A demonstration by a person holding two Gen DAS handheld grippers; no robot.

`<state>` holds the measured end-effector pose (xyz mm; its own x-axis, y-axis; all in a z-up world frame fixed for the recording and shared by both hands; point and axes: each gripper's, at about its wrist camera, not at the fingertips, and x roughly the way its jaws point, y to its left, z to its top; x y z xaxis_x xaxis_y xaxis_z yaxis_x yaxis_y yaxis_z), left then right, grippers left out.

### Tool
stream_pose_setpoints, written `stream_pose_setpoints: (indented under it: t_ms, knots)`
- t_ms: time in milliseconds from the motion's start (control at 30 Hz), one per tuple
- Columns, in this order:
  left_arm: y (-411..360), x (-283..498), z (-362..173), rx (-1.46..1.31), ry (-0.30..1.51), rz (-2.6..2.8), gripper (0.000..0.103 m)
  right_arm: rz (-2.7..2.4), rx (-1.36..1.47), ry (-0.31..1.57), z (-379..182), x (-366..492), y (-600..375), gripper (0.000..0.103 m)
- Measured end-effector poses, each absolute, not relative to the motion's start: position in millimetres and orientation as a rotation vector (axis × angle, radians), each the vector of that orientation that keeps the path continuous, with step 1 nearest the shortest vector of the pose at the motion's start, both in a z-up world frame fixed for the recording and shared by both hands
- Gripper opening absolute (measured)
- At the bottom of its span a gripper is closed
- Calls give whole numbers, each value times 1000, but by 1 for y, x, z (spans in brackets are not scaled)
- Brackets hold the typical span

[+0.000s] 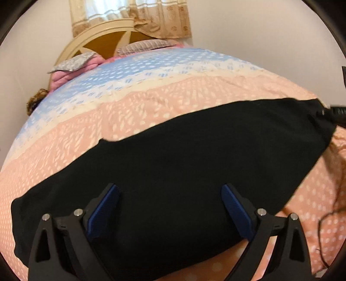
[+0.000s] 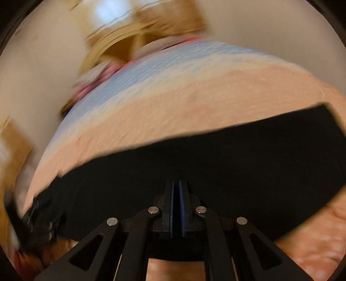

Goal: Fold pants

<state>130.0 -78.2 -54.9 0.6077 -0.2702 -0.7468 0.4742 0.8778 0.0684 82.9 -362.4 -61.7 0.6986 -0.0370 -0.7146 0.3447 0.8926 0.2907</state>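
Observation:
Black pants (image 1: 183, 155) lie flat across the peach part of the bedspread (image 1: 151, 108), folded into a long band. My left gripper (image 1: 170, 190) is open, its blue-padded fingers (image 1: 234, 205) spread just above the pants' near edge. In the right wrist view, which is blurred by motion, the pants (image 2: 237, 155) stretch from left to right. My right gripper (image 2: 177, 183) has its jaws closed together at the pants' near edge; whether cloth is pinched between them I cannot tell. The right gripper also shows at the far right of the left wrist view (image 1: 333, 112), at the pants' end.
The bedspread turns blue (image 1: 151, 64) toward the headboard (image 1: 101, 36), with pillows (image 1: 73, 62) and a pink blanket there. Curtains (image 1: 151, 15) hang behind. A dark cable (image 1: 324, 222) lies at the bed's right side.

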Motion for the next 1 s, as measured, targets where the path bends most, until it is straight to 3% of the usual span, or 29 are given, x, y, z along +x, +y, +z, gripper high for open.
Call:
stream_pose_setpoints:
  t_ms: [100, 267, 400, 500, 600, 733, 800, 833, 867, 1000]
  knots:
    - [-88, 131, -38, 260, 766, -464, 98, -294, 430, 679, -43, 72, -385, 5]
    - [-125, 130, -28, 237, 697, -536, 98, -290, 396, 814, -69, 98, -391, 5]
    - [-151, 121, -62, 321, 790, -552, 99, -384, 315, 846, -86, 117, -407, 1]
    - [-141, 112, -63, 268, 754, -555, 99, -373, 460, 826, -91, 123, -438, 1]
    - [-138, 115, -54, 260, 775, -558, 99, -351, 416, 793, -81, 119, -435, 1]
    - [-141, 109, -40, 219, 719, -574, 99, -315, 279, 646, -40, 86, -401, 7]
    - [-155, 113, -50, 259, 733, -561, 99, -330, 230, 698, -47, 84, -392, 19]
    - [-162, 114, -57, 292, 750, -554, 99, -340, 255, 752, -60, 87, -397, 34]
    - [-163, 112, -61, 303, 741, -547, 99, -342, 289, 791, -71, 91, -404, 39]
    - [-154, 108, -49, 278, 739, -565, 99, -315, 399, 709, -52, 73, -422, 39]
